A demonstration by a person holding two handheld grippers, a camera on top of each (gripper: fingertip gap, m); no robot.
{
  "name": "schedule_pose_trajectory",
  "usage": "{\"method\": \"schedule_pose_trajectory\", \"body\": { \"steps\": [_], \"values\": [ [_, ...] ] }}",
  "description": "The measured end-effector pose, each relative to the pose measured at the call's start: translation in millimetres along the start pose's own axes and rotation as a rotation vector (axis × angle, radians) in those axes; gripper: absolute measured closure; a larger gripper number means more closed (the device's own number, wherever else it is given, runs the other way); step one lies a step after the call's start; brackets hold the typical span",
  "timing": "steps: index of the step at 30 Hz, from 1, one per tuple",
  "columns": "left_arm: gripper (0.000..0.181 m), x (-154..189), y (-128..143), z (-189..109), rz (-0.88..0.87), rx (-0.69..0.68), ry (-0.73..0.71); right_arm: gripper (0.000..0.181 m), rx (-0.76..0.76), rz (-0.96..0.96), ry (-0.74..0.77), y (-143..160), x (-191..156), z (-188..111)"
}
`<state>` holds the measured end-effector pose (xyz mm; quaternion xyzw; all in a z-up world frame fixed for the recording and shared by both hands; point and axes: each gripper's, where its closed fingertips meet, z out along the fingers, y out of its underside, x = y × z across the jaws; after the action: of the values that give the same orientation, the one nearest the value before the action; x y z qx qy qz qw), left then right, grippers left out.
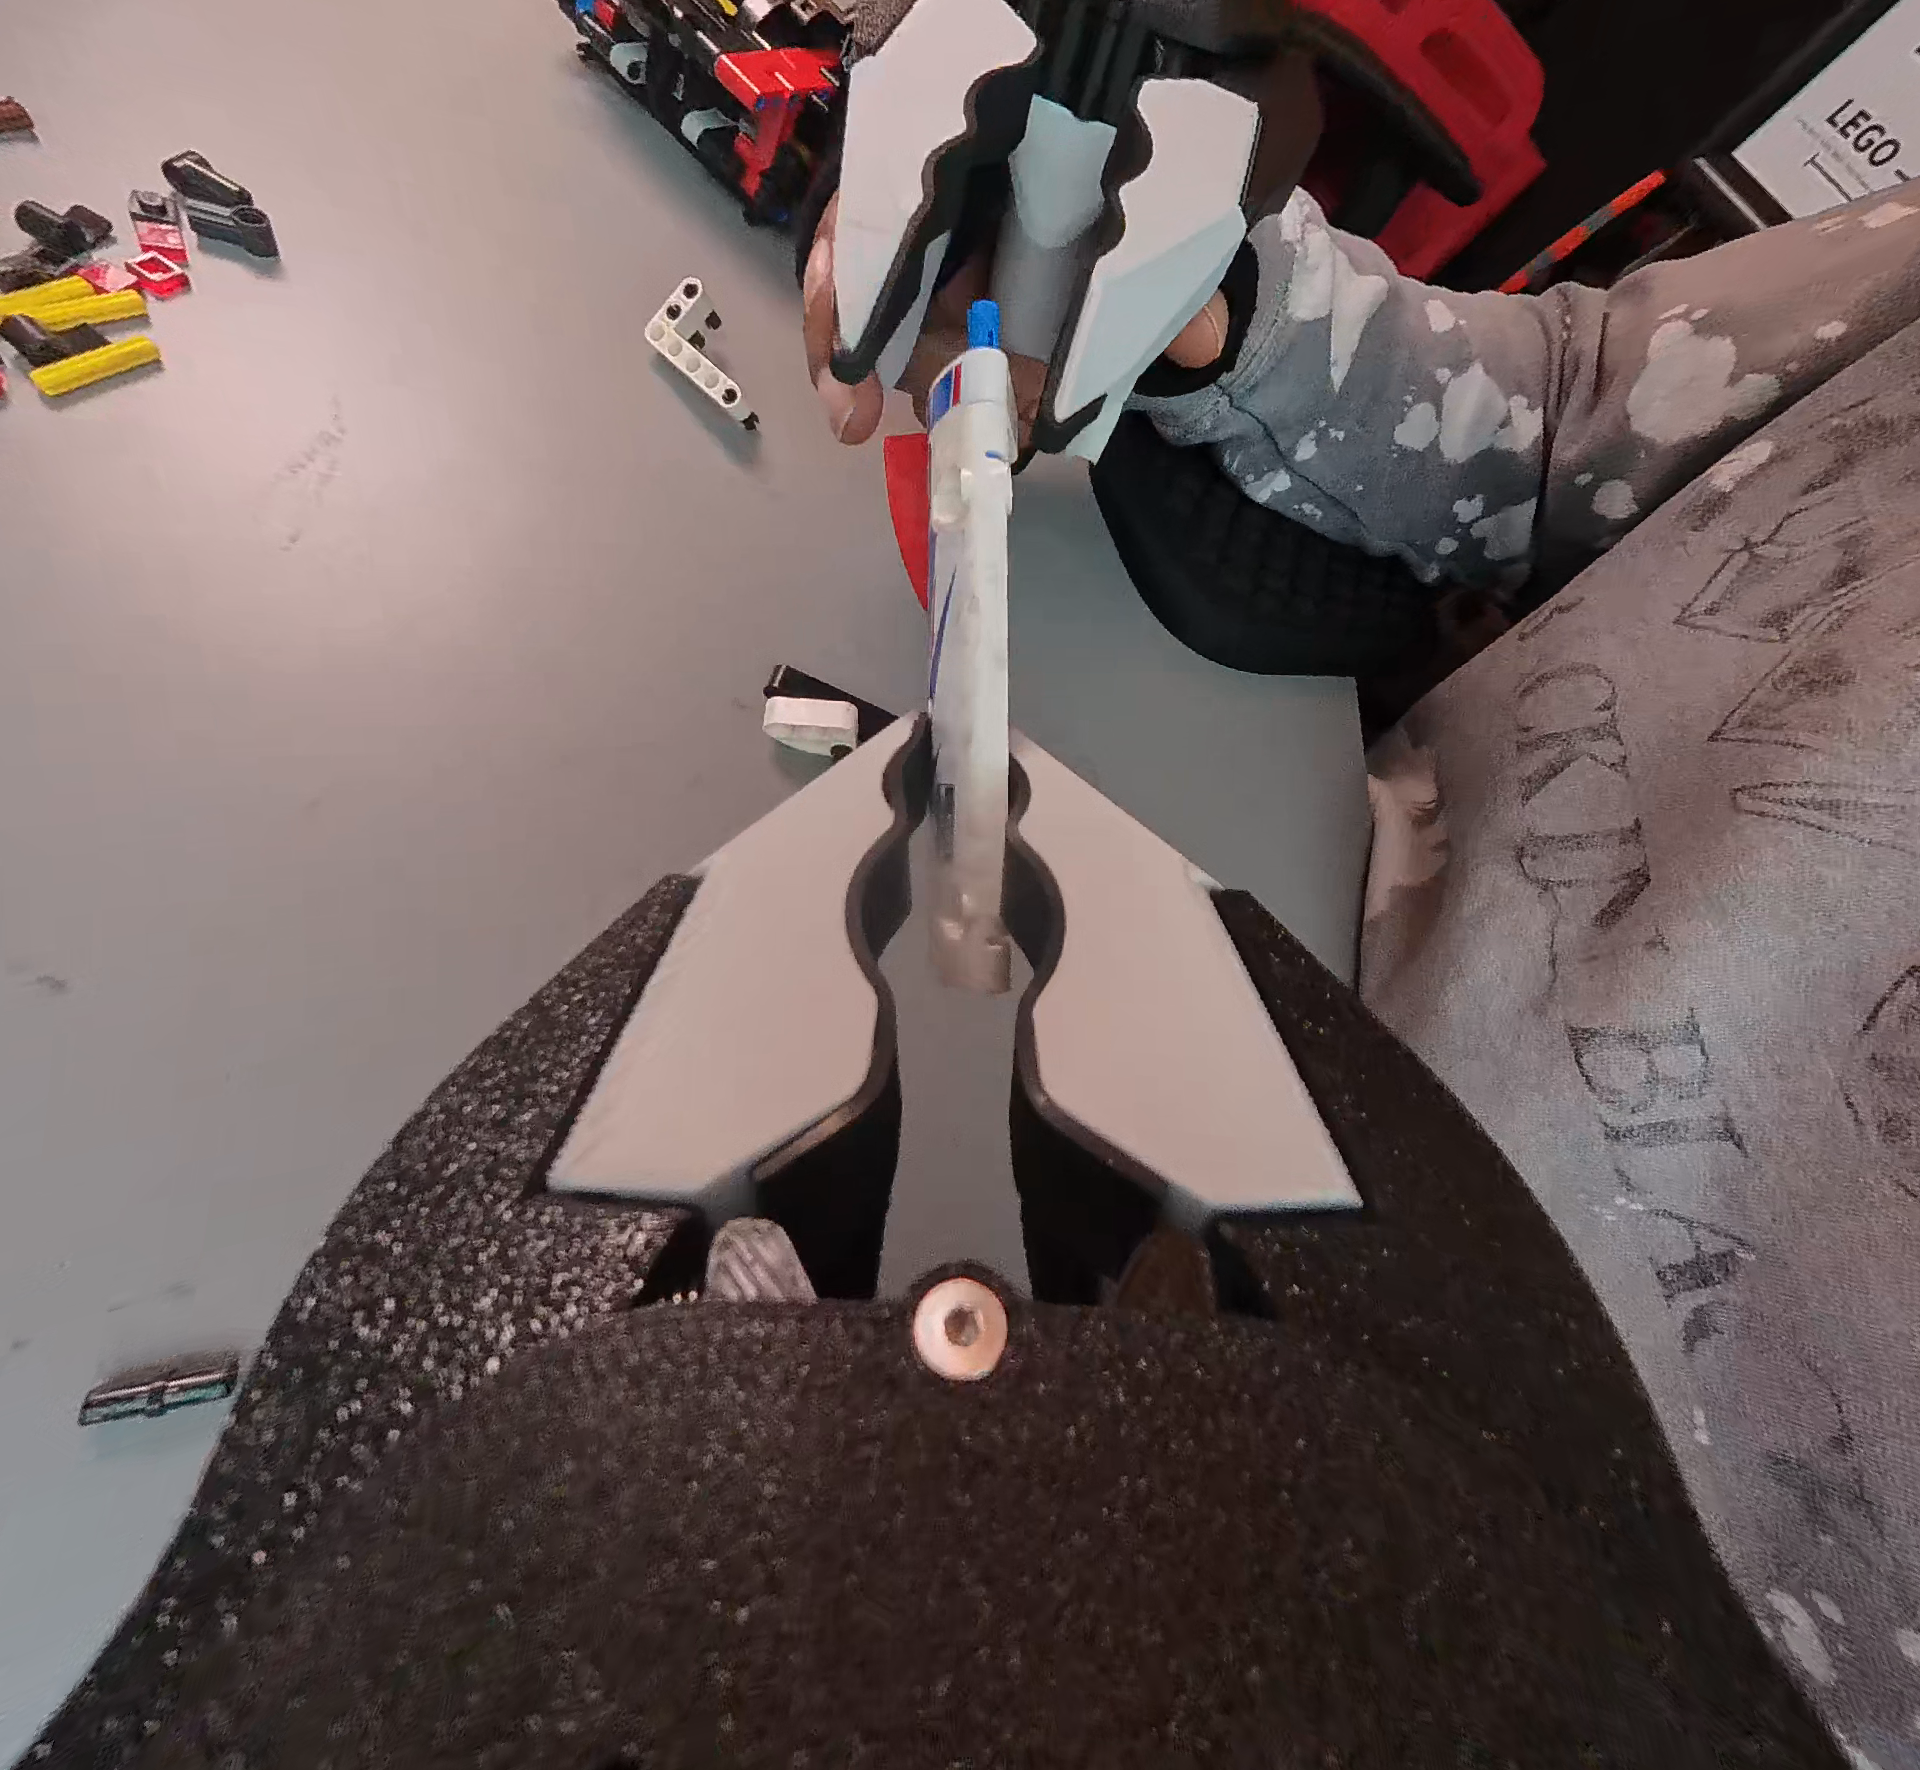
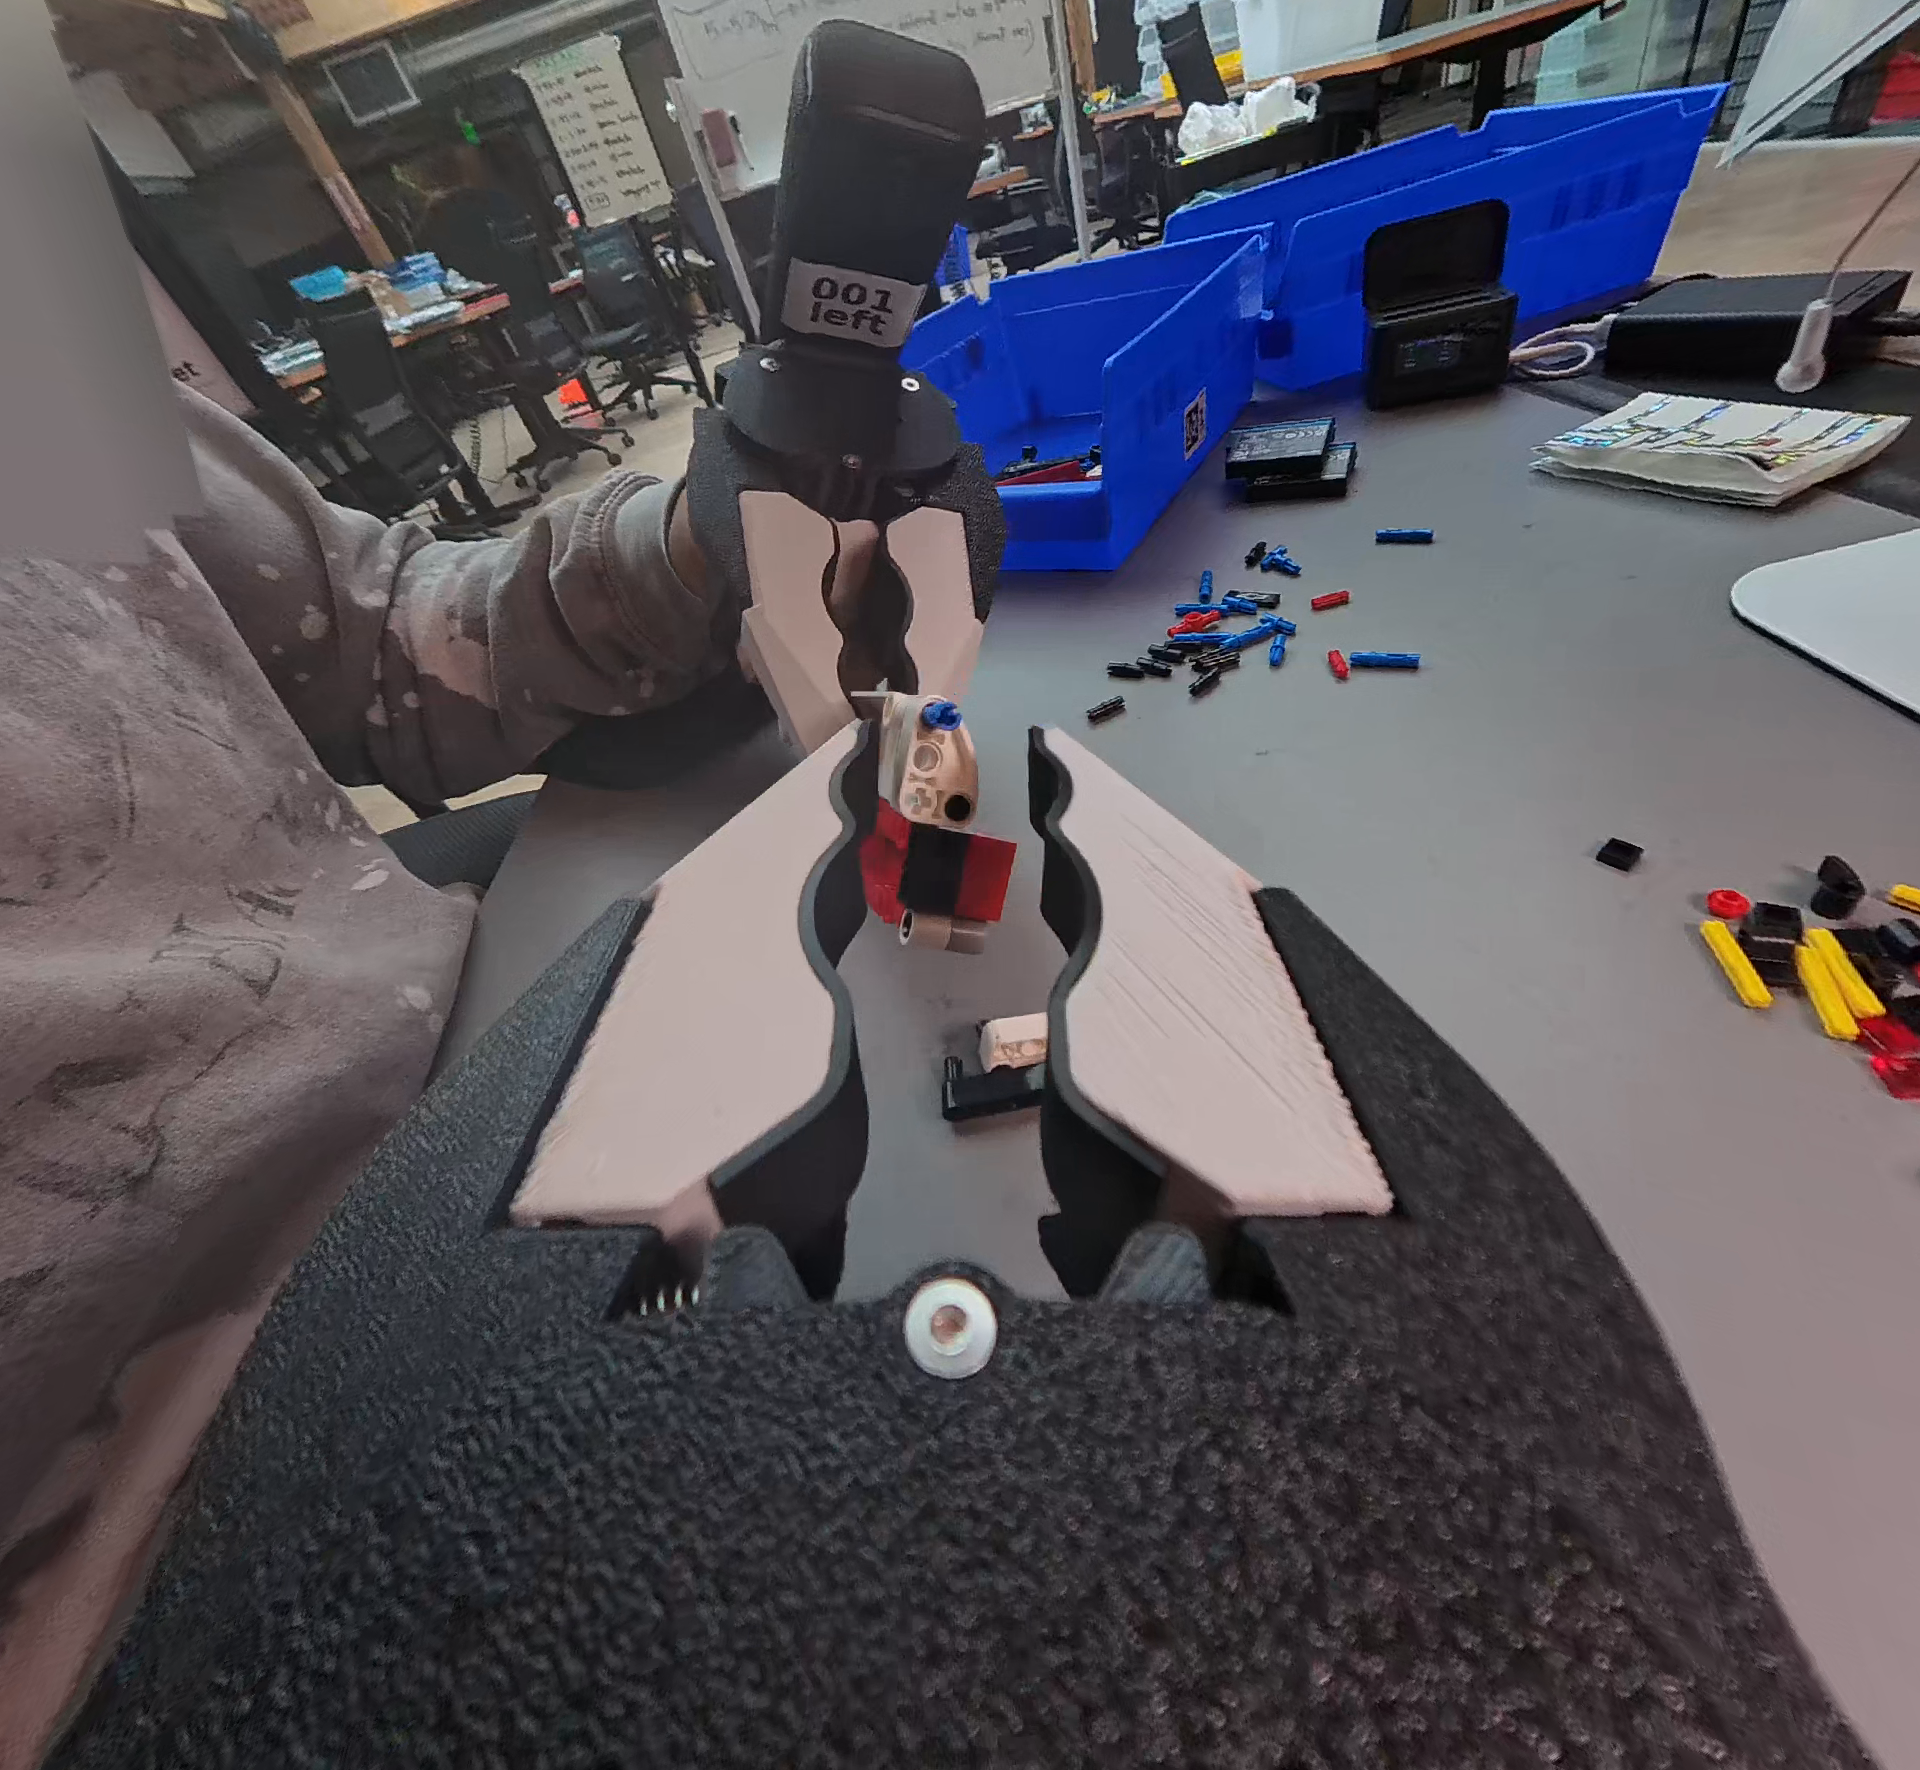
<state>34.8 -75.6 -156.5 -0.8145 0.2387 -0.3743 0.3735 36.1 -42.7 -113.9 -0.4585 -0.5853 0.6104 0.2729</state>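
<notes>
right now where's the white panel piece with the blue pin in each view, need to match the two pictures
Left wrist view: white panel piece runs up the centre, clamped at the left gripper, blue pin at its far end.
Right wrist view: just above centre, end-on, beside the right gripper.
Shared landmark: the yellow beams on the grey table.

Left claw [image 1: 961, 764] closes on panel piece [image 1: 971, 640] above the tabletop [image 1: 416, 577]; right claw [image 2: 945, 744] gapes just beyond its far end. Small bricks [image 2: 992, 1066] lie on the tabletop below. Loose pins [image 2: 1236, 629] sit right, bin [image 2: 1122, 411] behind them.
</notes>
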Motion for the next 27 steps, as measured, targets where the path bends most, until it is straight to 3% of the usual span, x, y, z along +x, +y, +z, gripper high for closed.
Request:
{"method": "schedule_pose_trajectory", "body": {
  "steps": [2, 6, 9, 13, 27],
  "values": [
    [0.173, 5, 2, 1, 0.043, -0.012, 0.010, 0.164, -0.056, -0.019, -0.050, 9, -10, 2],
    [0.172, 8, 3, 2, 0.080, -0.020, 0.014, 0.165, -0.045, -0.044, -0.093, 7, -20, 2],
    [0.153, 11, 1, 7, 0.125, -0.025, -0.009, 0.165, -0.059, -0.061, -0.097, 11, -24, 8],
    [0.170, 15, 4, 17, 0.143, -0.041, -0.002, 0.166, -0.079, -0.071, -0.137, 19, -34, 19],
    [0.174, 21, -34, -3, 0.055, 0.181, 0.050, 0.167, 0.155, 0.015, -0.161, -26, -27, 0]
  ]
}}
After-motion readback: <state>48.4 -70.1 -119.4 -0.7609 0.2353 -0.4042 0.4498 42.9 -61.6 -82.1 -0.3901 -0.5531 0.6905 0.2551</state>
